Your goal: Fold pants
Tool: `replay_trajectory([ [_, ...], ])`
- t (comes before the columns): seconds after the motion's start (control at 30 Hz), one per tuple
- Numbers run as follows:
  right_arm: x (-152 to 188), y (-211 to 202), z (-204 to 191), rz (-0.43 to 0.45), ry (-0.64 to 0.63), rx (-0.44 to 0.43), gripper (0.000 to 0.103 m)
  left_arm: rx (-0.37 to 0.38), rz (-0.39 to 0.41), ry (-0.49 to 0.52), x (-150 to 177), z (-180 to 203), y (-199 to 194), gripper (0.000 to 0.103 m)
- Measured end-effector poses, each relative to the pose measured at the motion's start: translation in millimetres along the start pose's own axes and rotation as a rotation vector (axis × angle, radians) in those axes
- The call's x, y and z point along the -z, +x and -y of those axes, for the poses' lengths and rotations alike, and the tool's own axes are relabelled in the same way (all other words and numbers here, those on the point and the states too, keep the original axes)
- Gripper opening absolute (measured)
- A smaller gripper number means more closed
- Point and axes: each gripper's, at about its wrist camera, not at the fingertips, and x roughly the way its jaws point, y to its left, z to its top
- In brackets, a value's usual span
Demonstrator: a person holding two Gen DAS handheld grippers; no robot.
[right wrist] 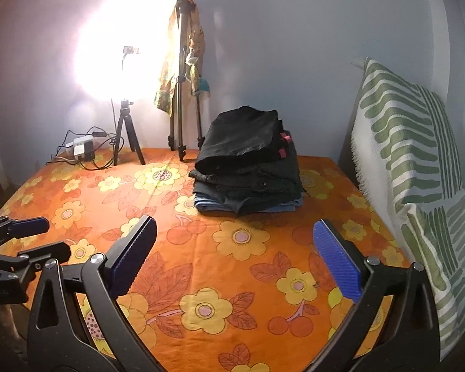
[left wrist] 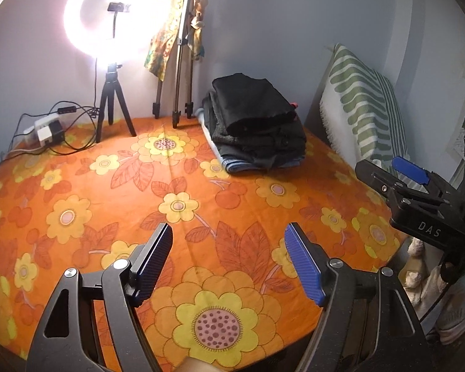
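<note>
Both of your tools are empty right now: the left hand-held gripper (left wrist: 229,263) hangs over the flowered cloth with its jaws spread and nothing between them, and the right hand-held gripper (right wrist: 235,266) is spread wider still, also with only cloth below it. The pants you are meant to fold seem already dealt with, as far as these views show: a black pair (right wrist: 241,139) lies folded on top of a stack of folded garments (right wrist: 247,183) at the far side of the table (left wrist: 77,186), well apart from both grippers, close to the wall. No loose or unfolded garment shows on the table, so I would judge the fold finished and set down, or the next pair not yet brought in; which of the two I cannot tell. The top pair looks like a soft, matte black weave, folded into a thick rounded bundle that slopes a little rather than lying flat. Under it sit darker, coarser layers and a pale blue one at the bottom, their edges roughly squared. The orange tablecloth is thin and smooth, with faint crease lines. A green-and-white pillow (right wrist: 418,167) with a nubby knit face leans at the right.
</note>
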Motion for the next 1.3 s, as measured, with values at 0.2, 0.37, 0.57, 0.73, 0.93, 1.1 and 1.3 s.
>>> replay_trajectory([
  [0.2,0.3,1.1,-0.4,-0.003,0.007,-0.007,0.103,-0.015,0.004,0.006,-0.2,-1.1,1.1,0.075],
  [0.37,3.0,0.9,1.0,-0.001,0.018,-0.014,0.103,-0.025,-0.004,0.018,1.4,2.6,2.1,0.075],
  [0.57,5.4,-2.4,0.6,0.002,0.015,-0.007,0.103,-0.044,-0.006,0.026,2.1,5.4,1.9,0.075],
  [0.73,6.4,-2.1,5.1,-0.008,0.022,-0.009,0.103,-0.055,0.0,0.03,1.5,6.6,0.3,0.075],
  [0.93,5.6,-1.2,6.0,-0.009,0.021,-0.012,0.103,-0.059,-0.004,0.036,0.9,6.9,-0.2,0.075],
  [1.1,5.1,-1.8,5.1,-0.008,0.012,-0.011,0.103,-0.071,-0.008,0.039,0.2,5.9,-1.2,0.075],
  [1.3,3.9,-0.4,0.1,-0.005,-0.006,-0.01,0.103,-0.073,-0.007,0.028,0.3,3.9,-2.6,0.075],
])
